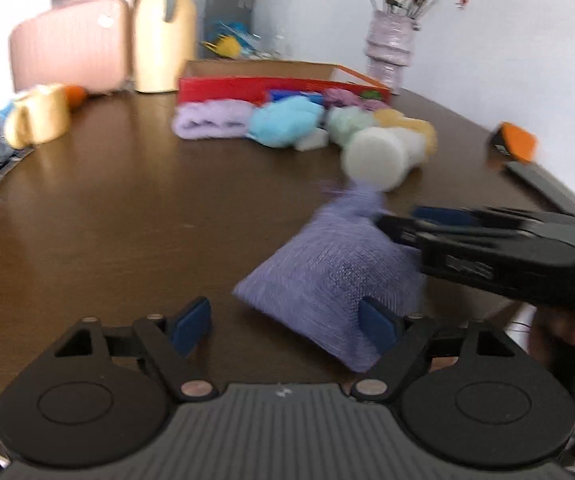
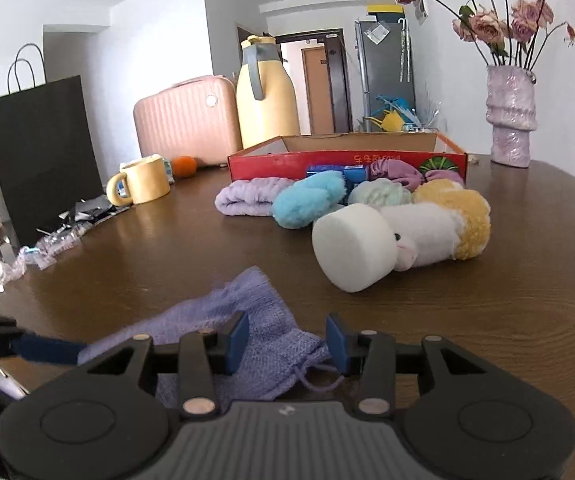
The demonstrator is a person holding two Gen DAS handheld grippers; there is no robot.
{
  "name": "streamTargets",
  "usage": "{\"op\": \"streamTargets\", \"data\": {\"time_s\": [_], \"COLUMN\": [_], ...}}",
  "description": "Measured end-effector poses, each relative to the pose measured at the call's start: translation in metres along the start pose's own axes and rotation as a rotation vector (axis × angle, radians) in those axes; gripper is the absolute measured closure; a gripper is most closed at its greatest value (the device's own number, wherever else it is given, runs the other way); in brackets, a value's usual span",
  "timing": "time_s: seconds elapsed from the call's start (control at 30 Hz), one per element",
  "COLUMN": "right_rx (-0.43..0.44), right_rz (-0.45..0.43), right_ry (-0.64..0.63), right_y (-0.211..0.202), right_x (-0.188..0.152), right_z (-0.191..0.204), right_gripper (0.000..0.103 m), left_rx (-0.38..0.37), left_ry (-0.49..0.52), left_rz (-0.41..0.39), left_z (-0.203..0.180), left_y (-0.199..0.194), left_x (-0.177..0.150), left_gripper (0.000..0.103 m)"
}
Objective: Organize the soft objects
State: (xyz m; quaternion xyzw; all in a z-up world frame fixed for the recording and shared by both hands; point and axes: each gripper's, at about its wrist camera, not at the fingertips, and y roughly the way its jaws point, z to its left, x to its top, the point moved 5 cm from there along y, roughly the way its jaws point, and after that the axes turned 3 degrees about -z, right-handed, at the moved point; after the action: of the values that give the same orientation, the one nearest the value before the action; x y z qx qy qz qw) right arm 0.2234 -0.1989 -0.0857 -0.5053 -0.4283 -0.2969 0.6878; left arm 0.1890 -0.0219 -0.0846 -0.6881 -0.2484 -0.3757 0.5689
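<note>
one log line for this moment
left claw: open, beside purple pouch | right claw: open, astride pouch | pouch: on table

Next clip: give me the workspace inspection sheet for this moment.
Surface: dark wooden table, bare in front.
Job's things: purple knit pouch lying near both claws; soft pile before red box.
Clutter: yellow mug, orange, wrappers at left edge.
Grippers: left claw open beside pouch; right claw open over pouch's drawstring end.
Cables: nothing seen.
Surroundings: flower vase, thermos, pink suitcase, black paper bag.
</note>
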Motion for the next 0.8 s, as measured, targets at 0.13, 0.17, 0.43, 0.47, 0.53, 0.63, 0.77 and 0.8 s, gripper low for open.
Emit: {"op": "streamTargets", "data": {"time_s": [0.13, 0.17, 0.43, 0.47, 0.53, 0.63, 0.77, 0.8], "right_rx": [-0.016, -0.013, 0.036, 0.031, 0.025, 0.018, 0.008, 0.004], "right_rz": [0.011, 0.012, -0.010, 0.003, 0.019, 0.015, 0.008, 0.006], "right_ry": [0.009, 0.018, 0.114, 0.111, 0.114, 0.098, 0.040, 0.026], "right_y": [-0.011, -0.013, -0.012, -0.007, -0.002, -0.001, -0.002, -0.003], "right_x": [-0.004, -0.005, 0.001, -0.001, -0.006, -0.008, -0.011, -0.011], "right_z": [-0.001, -0.001, -0.008, -0.007, -0.007, -0.005, 0.002, 0.003], "right_gripper": [0.061, 0.061, 0.052, 0.055, 0.068, 0.074, 0.089, 0.090], "left_rx": [-0.019, -0.044, -0.138, -0.147, -0.159, -0.177, -0.165, -0.166], "left_ry": [-0.072, -0.082, -0.169, -0.172, -0.173, -0.174, -0.152, -0.149], "left_rz": [-0.032, -0.040, -0.022, -0.013, -0.012, -0.024, -0.049, -0.050], "left_z": [0.015, 0.016, 0.018, 0.018, 0.017, 0.015, 0.009, 0.009], "left_y": [-0.001, -0.004, 0.009, 0.011, 0.011, 0.009, 0.005, 0.005], "left_x": [0.007, 0.010, 0.016, 0.014, 0.011, 0.011, 0.011, 0.011], "left_gripper": [0.035, 0.035, 0.052, 0.063, 0.073, 0.085, 0.094, 0.095]}}
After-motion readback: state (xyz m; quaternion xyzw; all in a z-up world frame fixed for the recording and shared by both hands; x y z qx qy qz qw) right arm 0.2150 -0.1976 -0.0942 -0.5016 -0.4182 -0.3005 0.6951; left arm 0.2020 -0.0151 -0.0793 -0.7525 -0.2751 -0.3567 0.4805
